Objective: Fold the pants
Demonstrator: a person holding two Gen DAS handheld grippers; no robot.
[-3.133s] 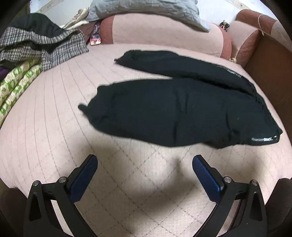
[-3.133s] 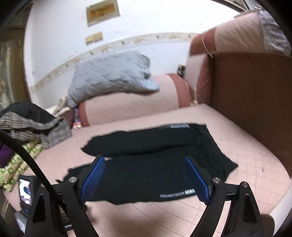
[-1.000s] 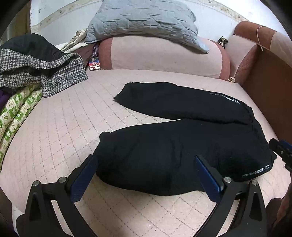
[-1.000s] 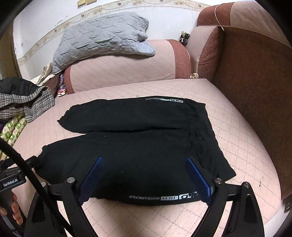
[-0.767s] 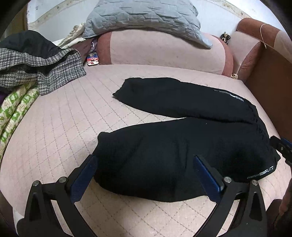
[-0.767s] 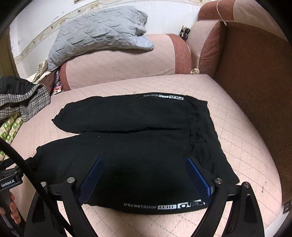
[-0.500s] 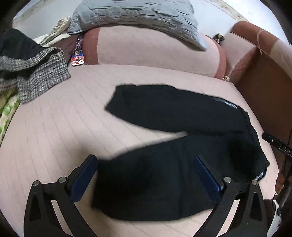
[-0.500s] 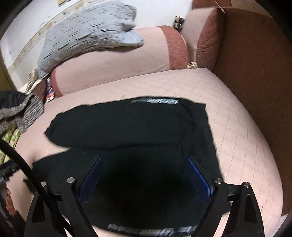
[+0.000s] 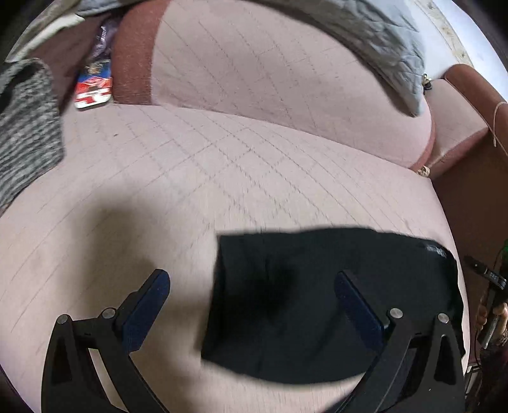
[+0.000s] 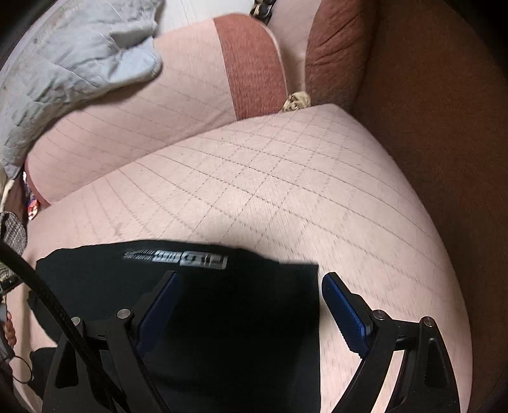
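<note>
At 9 o'clock of the left wrist view a houndstooth garment (image 9: 25, 127) sits at the sofa seat (image 9: 222, 165) edge, and a red-blue packet (image 9: 93, 92) is wedged by the bolster (image 9: 270, 66) at 11 o'clock. Left gripper (image 9: 252, 306) hovers low, fingers (image 9: 144, 313) spread wide, pinching nothing; its left finger is over bare seat, the right one over cloth. Black pants (image 9: 317, 301) lie flat on the seat from 6 to 3 o'clock, leg end between the fingers. Grey quilted pillow (image 9: 365, 28) rests on the bolster at 1 o'clock.

Right wrist view: pillow at 10 o'clock, pants (image 10: 222, 317) fill 6 to 9 o'clock, printed logo strip (image 10: 177, 259) along the far edge. Right gripper (image 10: 247, 313) is tilted down over the waist end, fingers (image 10: 344, 314) spread, gripping nothing; the waist corner sits between them. Brown sofa arm (image 10: 428, 127) at 3 o'clock.

Step, as I judge it: positioning before the first fold, no grasp yet. Next move likely calls for both grippers to drop onto an edge, pinch it, then carry it across. Views are motion-blurred, so edge detail is unclear.
</note>
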